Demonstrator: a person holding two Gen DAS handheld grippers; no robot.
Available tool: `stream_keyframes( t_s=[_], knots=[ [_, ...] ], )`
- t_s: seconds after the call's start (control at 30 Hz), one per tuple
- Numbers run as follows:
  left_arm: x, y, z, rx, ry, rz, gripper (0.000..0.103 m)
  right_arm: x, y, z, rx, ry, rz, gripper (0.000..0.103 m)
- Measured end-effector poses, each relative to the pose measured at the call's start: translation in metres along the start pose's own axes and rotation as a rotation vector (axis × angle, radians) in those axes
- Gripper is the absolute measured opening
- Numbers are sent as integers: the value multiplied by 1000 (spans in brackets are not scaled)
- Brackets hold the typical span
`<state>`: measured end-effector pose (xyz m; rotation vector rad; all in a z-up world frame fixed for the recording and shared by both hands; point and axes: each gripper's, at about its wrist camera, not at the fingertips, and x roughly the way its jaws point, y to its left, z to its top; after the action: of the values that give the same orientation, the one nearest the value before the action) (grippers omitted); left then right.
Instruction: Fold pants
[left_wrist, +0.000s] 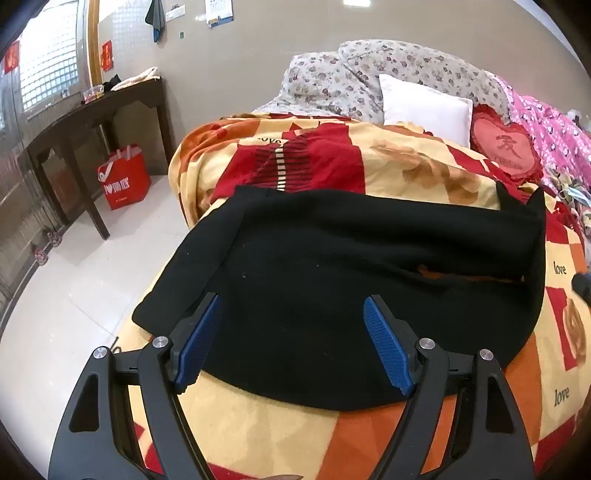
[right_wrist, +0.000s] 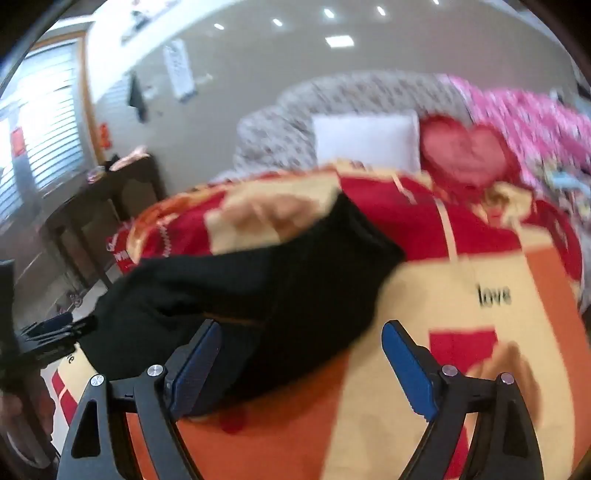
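Currently black pants (left_wrist: 332, 258) lie folded on the patterned bedspread (left_wrist: 424, 166). Left tool (left_wrist: 291, 306) hangs over the pants, jaws apart, empty. Right tool (right_wrist: 301, 328), blurred, seemingly at their edge, jaws apart.

I see the bed (left_wrist: 369, 435) under a red-and-yellow patterned blanket (left_wrist: 424, 166); black pants (left_wrist: 332, 258) lie flat on it, pillows (left_wrist: 424, 107) beyond.

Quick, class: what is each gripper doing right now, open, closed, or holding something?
Left gripper: open, holding nothing, over the black pants.
Right gripper: open, holding nothing.
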<state>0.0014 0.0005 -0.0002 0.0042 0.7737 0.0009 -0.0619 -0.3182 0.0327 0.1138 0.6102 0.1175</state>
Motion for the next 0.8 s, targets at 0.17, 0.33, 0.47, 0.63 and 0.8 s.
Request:
stream_keyframes(
  t_s=[0.17,0.33,0.47,0.63,0.8],
  knots=[
    [-8,-8,-3,11,-49,12,79,-15,26,5,-39,-63,57,88],
    [-17,-3,-8,7,-48,-22,79,-13,35,4,-46,-26,109,88],
    [-17,-5,-9,7,-29,-42,79,-14,45,-1,-63,-34,178,88],
    [-10,-4,-7,3,-12,-27,79,-4,61,-3,-107,4,210,88],
    [-5,1,-10,-5,3,-14,79,-4,76,-4,-160,10,239,88]
  ],
)
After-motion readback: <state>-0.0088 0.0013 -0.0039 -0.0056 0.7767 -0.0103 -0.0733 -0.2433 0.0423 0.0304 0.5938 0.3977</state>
